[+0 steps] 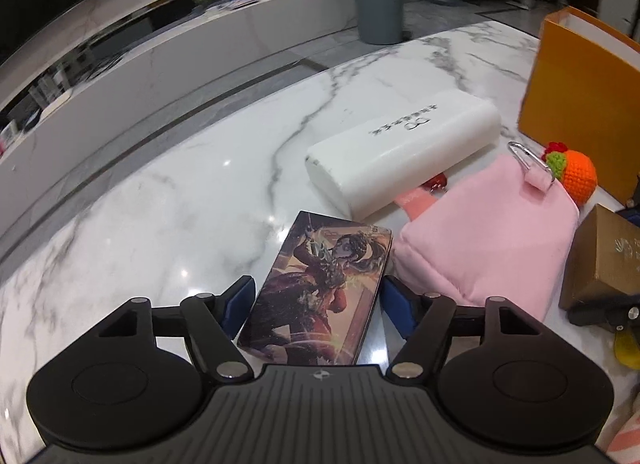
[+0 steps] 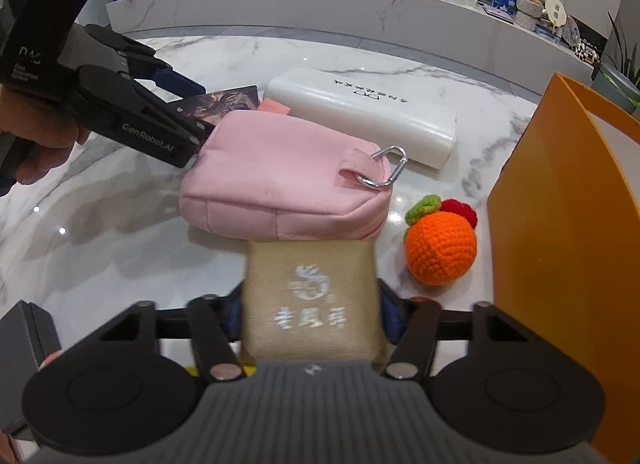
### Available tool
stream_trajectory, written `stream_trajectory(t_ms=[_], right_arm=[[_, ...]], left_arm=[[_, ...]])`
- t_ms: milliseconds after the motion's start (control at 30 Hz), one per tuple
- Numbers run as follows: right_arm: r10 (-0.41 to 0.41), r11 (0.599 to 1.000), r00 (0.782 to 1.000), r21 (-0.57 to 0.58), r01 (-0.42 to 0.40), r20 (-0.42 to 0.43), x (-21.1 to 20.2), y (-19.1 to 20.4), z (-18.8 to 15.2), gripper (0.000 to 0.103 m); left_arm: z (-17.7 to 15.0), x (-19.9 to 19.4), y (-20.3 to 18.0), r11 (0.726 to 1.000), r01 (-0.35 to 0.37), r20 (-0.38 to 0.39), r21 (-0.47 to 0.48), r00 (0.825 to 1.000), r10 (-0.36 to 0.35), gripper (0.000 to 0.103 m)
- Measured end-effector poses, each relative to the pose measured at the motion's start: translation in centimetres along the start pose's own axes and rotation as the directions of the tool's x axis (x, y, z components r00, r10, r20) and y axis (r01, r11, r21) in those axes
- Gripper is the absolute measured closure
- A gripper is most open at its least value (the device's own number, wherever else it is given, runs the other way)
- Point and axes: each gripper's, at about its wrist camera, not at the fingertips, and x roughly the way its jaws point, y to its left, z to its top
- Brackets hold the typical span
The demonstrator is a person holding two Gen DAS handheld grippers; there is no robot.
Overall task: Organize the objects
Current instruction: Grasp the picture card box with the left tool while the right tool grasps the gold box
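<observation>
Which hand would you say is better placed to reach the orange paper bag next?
Right, probably. The right gripper clasps the tan box directly beside the orange paper bag; the left gripper, straddling the illustrated box, sits beyond the pink pouch, farther away.

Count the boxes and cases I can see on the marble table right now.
3: illustrated card box between the left hand-held gripper's jaws, tan box in the right hand-held gripper, white case behind the pink pouch. Others may be hidden.

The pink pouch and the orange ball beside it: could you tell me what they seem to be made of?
Pink pouch: soft padded fabric, matte, with stitched seams and a rounded, puffy shape; a shiny metal clip hangs from its loop. Orange ball: crocheted yarn, judging by the visible looped stitches.
</observation>
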Motion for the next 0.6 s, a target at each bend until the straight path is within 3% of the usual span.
stream_trajectory(t_ms=[267,467,600], right_arm=[[0.0,1.0,1.0,-0.008,0.0,-0.002,-0.1,-0.1,-0.3,0.042],[0.005,1.0,1.0,-0.025,-0.005,-0.013,-0.3,-0.1,-0.4,0.042],[0.009,0.999,1.0,-0.034,-0.01,-0.025,-0.2,-0.1,-0.3,0.042]], left_arm=[[-2.5,-2.5,-0.9,0.983,-0.098,-0.101,-0.152,0.991,0.083,0.029],[-4.4,-4.0,-1.9,0.979,-0.081,-0.112,-0.189,0.992,0.061,0.029],[-4.6,-3.7,-1.8,0.977,-0.063,-0.103,-0.202,0.994,0.043,0.01]])
